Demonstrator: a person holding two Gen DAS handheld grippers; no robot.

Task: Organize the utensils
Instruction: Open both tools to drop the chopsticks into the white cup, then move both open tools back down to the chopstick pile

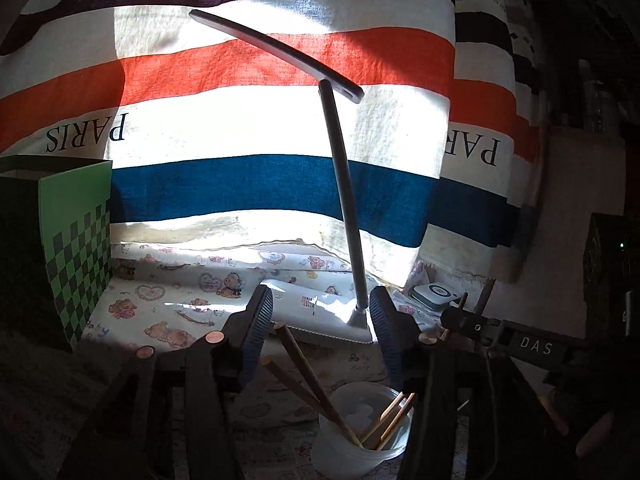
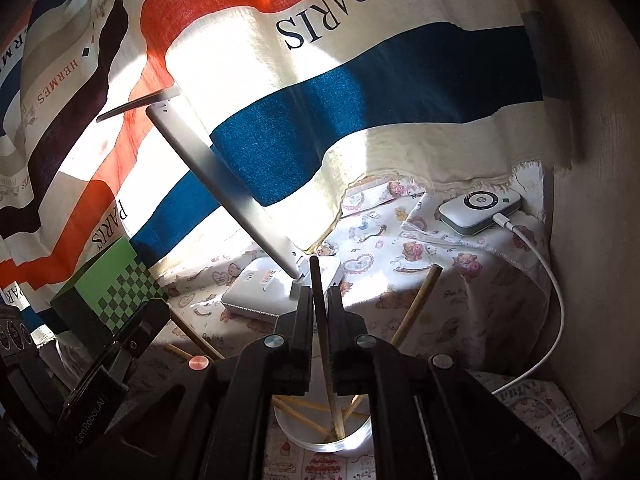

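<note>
Holding one dark-tipped chopstick between narrow jaws, the right gripper keeps its lower end inside the cup. The left gripper stands wide above that cup, pressing nothing; other chopsticks lean in it, on the table.
</note>
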